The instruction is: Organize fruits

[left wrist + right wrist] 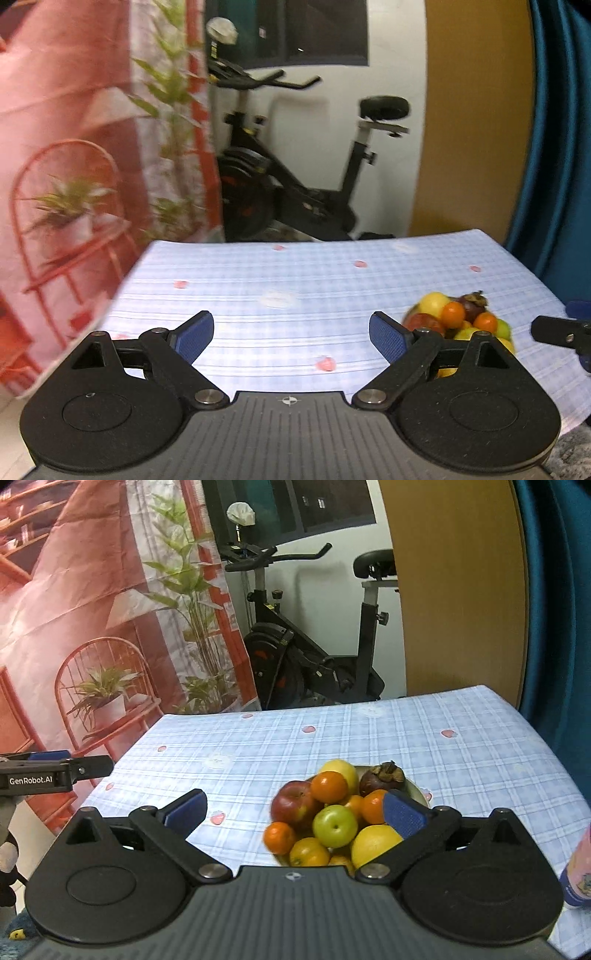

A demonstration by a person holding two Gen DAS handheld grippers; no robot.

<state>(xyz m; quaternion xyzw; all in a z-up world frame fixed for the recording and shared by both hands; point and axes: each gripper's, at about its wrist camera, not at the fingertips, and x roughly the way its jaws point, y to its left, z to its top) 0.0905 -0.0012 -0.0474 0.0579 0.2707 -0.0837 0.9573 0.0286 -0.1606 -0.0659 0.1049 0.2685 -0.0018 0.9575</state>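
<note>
A bowl piled with fruit stands on the blue checked tablecloth: a red apple, a green apple, oranges, a lemon and a dark mangosteen. My right gripper is open and empty, just in front of the pile. My left gripper is open and empty over bare cloth, left of the fruit pile. Each gripper shows at the edge of the other's view.
A pink and blue bottle stands at the right table edge. An exercise bike stands beyond the far edge. A printed backdrop hangs on the left, a blue curtain on the right.
</note>
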